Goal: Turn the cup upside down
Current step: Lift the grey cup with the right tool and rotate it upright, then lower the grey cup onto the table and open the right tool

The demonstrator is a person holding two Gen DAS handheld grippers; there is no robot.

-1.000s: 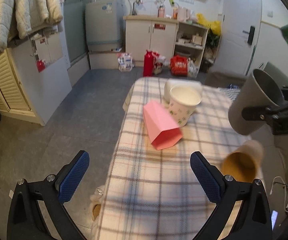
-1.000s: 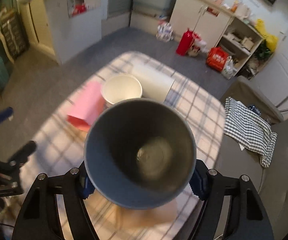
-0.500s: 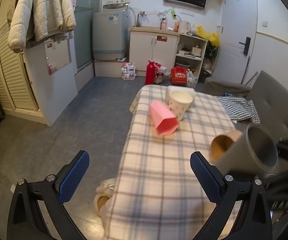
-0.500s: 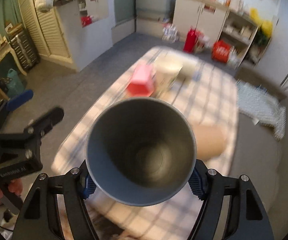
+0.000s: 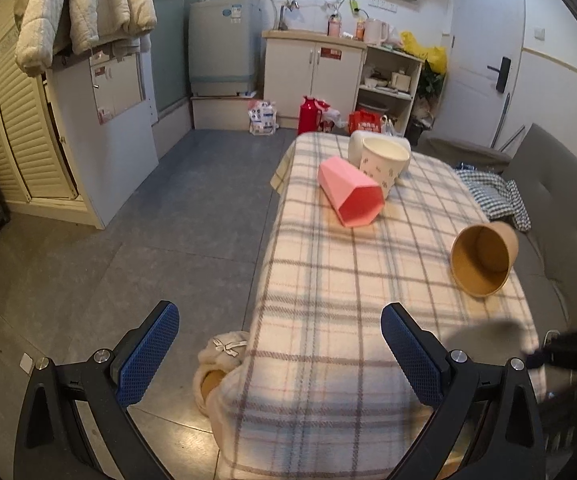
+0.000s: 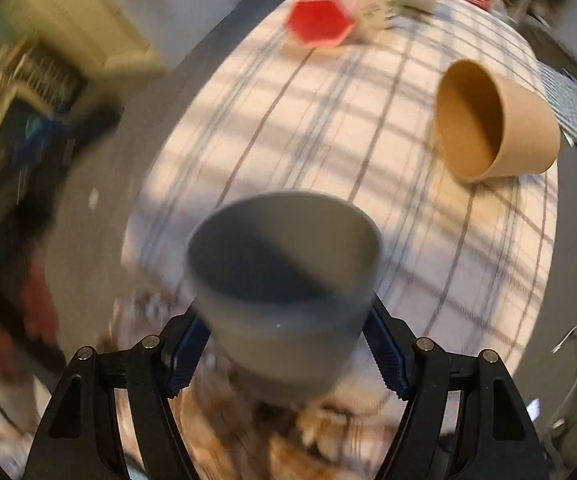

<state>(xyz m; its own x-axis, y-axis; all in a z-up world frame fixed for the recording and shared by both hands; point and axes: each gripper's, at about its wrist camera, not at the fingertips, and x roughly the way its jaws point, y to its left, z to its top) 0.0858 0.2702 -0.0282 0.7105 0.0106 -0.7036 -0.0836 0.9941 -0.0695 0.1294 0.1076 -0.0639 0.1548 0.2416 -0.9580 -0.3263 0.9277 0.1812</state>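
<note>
My right gripper (image 6: 288,340) is shut on a grey cup (image 6: 284,280), its open mouth facing forward and up, held over the near end of the plaid-covered table (image 6: 328,128). The right wrist view is blurred by motion. My left gripper (image 5: 274,354) is open and empty, held low by the table's near left corner. The grey cup does not show in the left wrist view.
A brown paper cup (image 5: 482,258) (image 6: 492,120) lies on its side at the table's right. A pink hexagonal cup (image 5: 350,192) (image 6: 320,20) lies on its side farther back, beside an upright white patterned cup (image 5: 382,164). A slipper (image 5: 220,364) lies on the floor.
The right gripper has tilted the grey cup and swung down and back toward the near end of the table, leaving the left wrist view. The left gripper drew back a little.
</note>
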